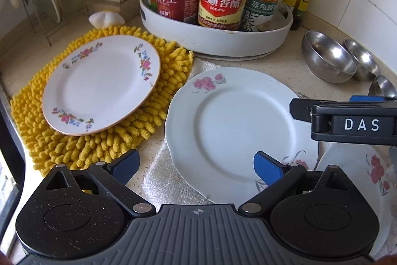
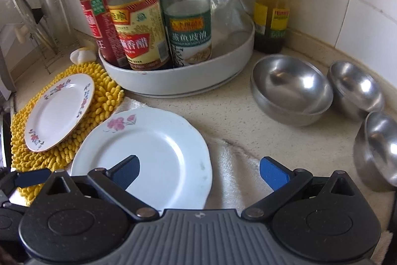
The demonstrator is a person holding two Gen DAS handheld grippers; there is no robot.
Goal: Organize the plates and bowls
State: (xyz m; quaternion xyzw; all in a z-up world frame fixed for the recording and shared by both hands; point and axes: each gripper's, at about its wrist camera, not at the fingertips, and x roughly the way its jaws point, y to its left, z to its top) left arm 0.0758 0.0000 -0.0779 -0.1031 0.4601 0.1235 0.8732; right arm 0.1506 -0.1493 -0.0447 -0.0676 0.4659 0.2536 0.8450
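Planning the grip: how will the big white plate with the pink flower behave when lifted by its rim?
The white plate looks glazed ceramic, so probably stiff, slippery and breakable. It lies flat and low on the counter, so getting a finger under its rim may be awkward.

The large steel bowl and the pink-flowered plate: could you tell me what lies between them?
In the right wrist view, only bare speckled countertop separates the large steel bowl from the pink-flowered plate; nothing stands there.
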